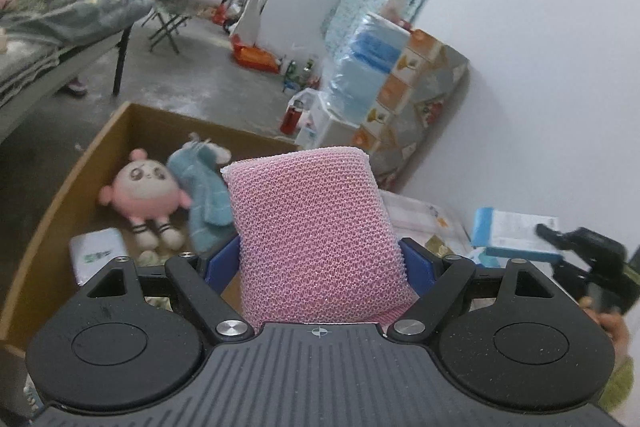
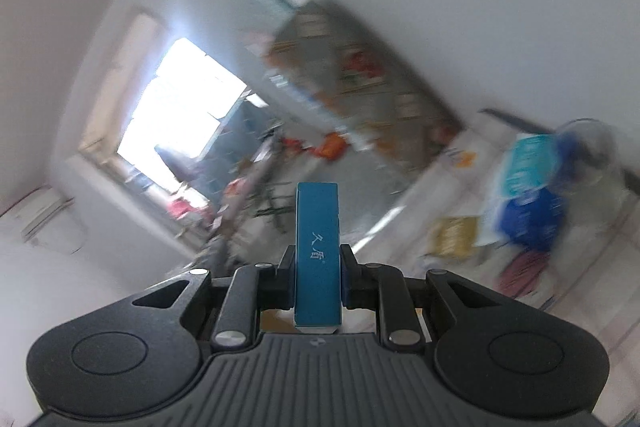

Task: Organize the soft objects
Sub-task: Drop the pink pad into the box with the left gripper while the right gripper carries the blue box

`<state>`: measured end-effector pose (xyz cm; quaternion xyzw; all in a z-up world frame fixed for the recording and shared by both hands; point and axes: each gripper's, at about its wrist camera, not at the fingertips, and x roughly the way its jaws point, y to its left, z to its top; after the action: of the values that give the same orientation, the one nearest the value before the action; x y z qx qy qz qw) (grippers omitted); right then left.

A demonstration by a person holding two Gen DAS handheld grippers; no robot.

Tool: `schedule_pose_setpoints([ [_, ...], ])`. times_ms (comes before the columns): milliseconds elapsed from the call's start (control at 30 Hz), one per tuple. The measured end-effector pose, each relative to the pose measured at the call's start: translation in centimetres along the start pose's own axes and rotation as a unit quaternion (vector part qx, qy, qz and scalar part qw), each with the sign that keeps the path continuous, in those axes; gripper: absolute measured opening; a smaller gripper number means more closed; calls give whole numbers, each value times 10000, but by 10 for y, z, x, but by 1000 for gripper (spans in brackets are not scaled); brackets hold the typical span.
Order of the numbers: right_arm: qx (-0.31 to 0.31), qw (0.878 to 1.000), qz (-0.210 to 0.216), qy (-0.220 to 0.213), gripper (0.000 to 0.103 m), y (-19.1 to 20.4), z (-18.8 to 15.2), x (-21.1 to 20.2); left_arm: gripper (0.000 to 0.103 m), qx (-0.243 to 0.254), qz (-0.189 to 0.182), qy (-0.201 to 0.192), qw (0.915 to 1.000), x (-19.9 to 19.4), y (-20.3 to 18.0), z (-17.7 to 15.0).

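Between the left gripper's blue fingers a pink mesh sponge stands clamped upright, above an open cardboard box holding a pink plush doll. Right gripper is clenched on a thin blue packet, edge-on between its pads.

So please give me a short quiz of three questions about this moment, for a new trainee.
1. True or false: the left gripper is empty.
2. Which toy lies in the cardboard box beside the blue sock? A) a pink plush doll B) a yellow duck C) a red car
3. Fill in: the right gripper is closed on a slim ____ box with white characters.

Key
1. False. It grips the pink mesh sponge.
2. A, the pink plush doll.
3. Blue: the blue box stands upright between the fingers.
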<state>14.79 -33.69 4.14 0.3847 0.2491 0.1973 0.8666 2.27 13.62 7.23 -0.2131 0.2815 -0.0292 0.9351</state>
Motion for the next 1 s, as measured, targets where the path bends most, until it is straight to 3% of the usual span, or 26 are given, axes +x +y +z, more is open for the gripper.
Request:
schedule_pose_setpoints([
  [133, -60, 9971, 638, 420, 16, 43, -19, 1, 83, -200, -49, 195, 9996, 6, 22, 3],
  [267, 76, 9886, 1198, 905, 16, 68, -40, 27, 83, -384, 202, 556, 9975, 37, 42, 5],
  [400, 224, 9820, 1425, 1221, 16, 72, -58, 56, 83, -551, 501, 1017, 9920, 76, 58, 4],
  [733, 511, 9767, 1464, 1487, 16, 45, -63, 94, 85, -875, 1130, 2387, 9605, 178, 73, -16],
  [867, 481, 9781, 1430, 1431, 16, 38, -62, 90, 87, -845, 1189, 2585, 9549, 195, 69, -24],
  [1000, 470, 9785, 1428, 1410, 16, 35, -60, 89, 93, -885, 1000, 2691, 9538, 196, 71, -24],
])
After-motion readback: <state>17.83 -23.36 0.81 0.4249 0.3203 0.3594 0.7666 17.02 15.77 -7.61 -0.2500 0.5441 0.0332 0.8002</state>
